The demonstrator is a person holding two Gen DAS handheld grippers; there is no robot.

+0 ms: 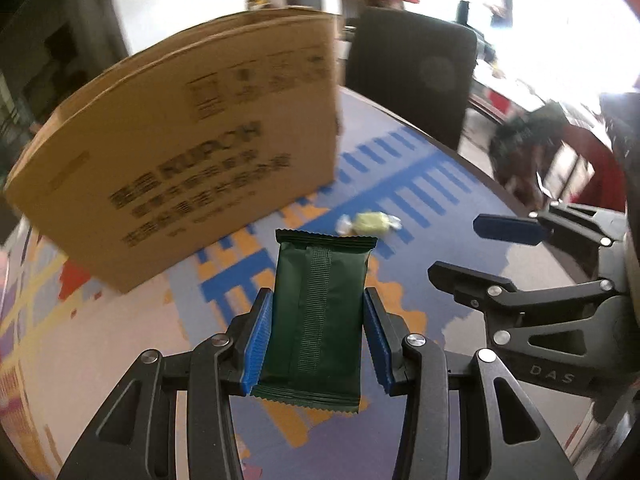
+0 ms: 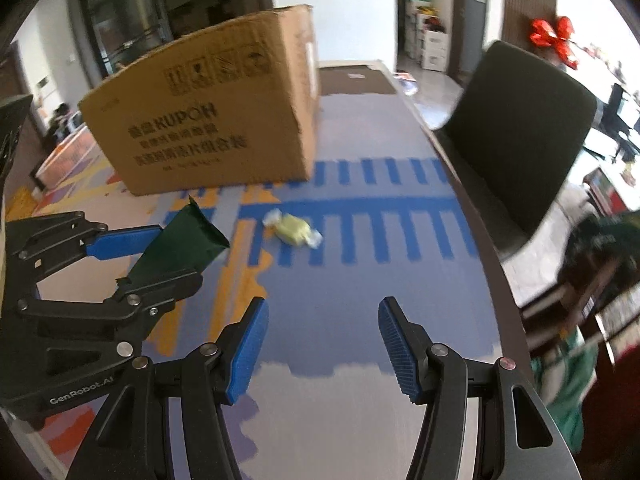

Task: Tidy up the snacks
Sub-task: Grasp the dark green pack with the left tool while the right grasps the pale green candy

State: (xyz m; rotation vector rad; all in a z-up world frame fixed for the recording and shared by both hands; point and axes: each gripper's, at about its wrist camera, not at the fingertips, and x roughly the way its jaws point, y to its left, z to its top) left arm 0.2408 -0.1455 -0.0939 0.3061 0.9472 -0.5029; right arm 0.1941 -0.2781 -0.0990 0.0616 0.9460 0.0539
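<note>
Right up close, our left gripper [image 1: 318, 336] had its blue pads [image 1: 258, 340] pressed against both long sides of a dark green snack packet [image 1: 320, 320], which we held lifted above the patterned table mat [image 1: 420, 280], crimped back seam facing the camera. From the right wrist view we saw that same packet [image 2: 176, 248] poking out between the left tool's fingers, tilted up toward the box. Our right gripper [image 2: 322, 344] hung spread wide with nothing between its ribbed blue pads [image 2: 400, 348], hovering over the purple stretch of the mat [image 2: 340, 300]; in the left view it sat off to the right side [image 1: 480, 248], well apart from the packet. A little farther on, a pale yellow wrapped candy [image 2: 293, 229] lay loose on the blue striped part of the mat, by itself, short of the box. Beyond it stood the cardboard box [image 2: 208, 108], printed KUPON with black lettering, resting on the mat. Past the table edge we made out a black chair [image 2: 532, 128] and, farther back, a red bow [image 2: 552, 34].
</note>
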